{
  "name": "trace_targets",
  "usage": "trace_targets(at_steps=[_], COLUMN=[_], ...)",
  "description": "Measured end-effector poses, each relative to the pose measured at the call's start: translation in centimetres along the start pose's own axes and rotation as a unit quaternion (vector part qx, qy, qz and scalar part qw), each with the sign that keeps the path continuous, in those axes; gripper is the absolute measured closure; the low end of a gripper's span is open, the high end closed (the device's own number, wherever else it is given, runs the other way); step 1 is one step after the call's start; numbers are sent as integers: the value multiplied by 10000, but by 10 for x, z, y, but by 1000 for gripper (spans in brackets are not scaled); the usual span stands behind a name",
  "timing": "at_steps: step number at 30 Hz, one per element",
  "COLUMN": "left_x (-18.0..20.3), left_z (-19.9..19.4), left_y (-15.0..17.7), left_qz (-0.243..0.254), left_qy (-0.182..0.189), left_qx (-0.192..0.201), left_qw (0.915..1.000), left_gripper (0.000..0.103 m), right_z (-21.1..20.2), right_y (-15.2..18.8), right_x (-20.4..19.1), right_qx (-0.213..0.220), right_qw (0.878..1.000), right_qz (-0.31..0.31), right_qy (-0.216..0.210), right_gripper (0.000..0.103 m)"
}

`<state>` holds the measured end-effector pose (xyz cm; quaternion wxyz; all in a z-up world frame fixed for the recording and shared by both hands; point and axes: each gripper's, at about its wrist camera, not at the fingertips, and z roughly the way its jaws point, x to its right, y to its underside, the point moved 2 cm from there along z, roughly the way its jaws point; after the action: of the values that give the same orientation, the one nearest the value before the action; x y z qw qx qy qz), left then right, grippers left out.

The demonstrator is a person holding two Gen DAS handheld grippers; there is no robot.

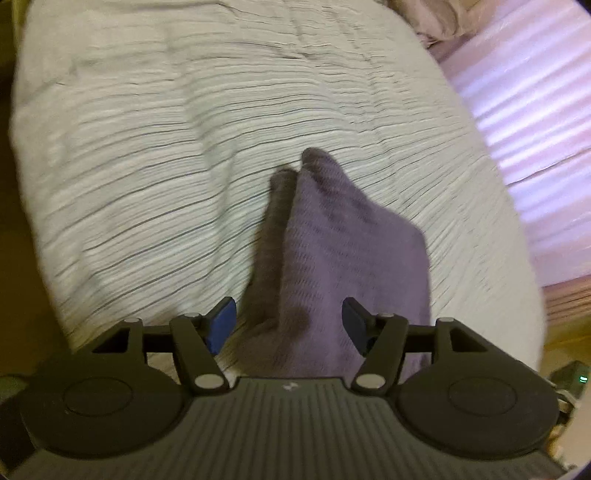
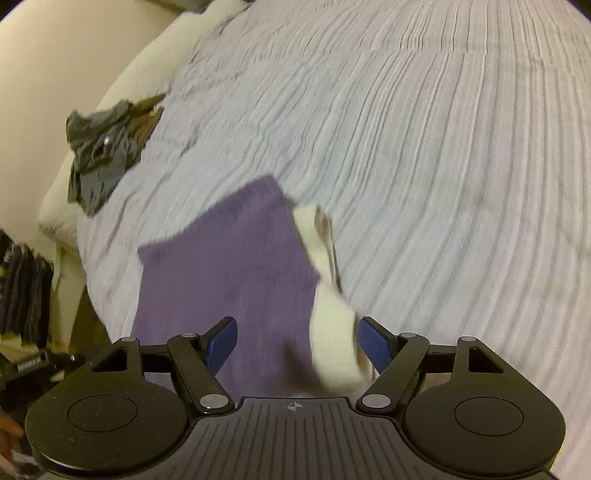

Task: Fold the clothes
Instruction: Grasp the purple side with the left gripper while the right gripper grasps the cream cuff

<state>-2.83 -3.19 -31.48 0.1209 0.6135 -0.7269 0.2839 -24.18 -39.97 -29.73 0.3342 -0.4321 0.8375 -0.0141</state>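
A purple knit garment [image 1: 332, 251] lies on the ribbed pale bedcover [image 1: 147, 147], one narrow end pointing away from me. My left gripper [image 1: 288, 325] is open, its blue pads [image 1: 221, 325] standing wide on either side of the garment's near end. In the right wrist view the same purple garment [image 2: 229, 266] spreads flat, and a white ribbed piece of cloth [image 2: 332, 332] lies along its right edge. My right gripper [image 2: 297, 345] is also open, with both the purple and the white cloth in the gap. Both views are motion-blurred.
A crumpled pile of dark grey and brown clothes [image 2: 103, 147] sits near the bed's left edge. Pinkish fabric [image 1: 436, 18] lies at the far end of the bed. Dark items [image 2: 22, 288] hang beside the bed, and part of a hand [image 2: 7, 428] shows.
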Motion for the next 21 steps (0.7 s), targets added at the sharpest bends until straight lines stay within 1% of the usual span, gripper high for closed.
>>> trace_targets(at_steps=[2,5,6,10,13,16,19,21], left_x=[-4,-11,-14,-27,-38,-51,-60,-61], left_z=[14,38,45,68,86,100,110,114], left_y=[-6,-15,-17,-21,-24,-25,-25,-26], left_qz=[118,189,156,-2,-241,-594,-935,-963], left_qy=[322,574,659,1035,1234,1426,1684,1740], left_qx=[14,-45,-80,-190,-283,-368,-402,-430], left_qw=[9994,9982,9977,9945,9917,9873,9805,9791], left_gripper=[43,43,43,42,42,40,40,40], right_z=[11,30,37,56,69,80,86,89], right_y=[-12,-23,-26,-31,-33,-35,-38,-39], right_x=[3,8,11,21,28,39,51,59], right_qx=[57,76,55,-130,-276,-464,-575,-611], right_qw=[10000,9998,9997,9997,9987,9957,9920,9892], right_qz=[-36,-195,-235,-82,127,500,752,886], right_qy=[-35,-12,6,-185,-406,-631,-841,-995], right_gripper=[27,27,27,27,27,27,22,21])
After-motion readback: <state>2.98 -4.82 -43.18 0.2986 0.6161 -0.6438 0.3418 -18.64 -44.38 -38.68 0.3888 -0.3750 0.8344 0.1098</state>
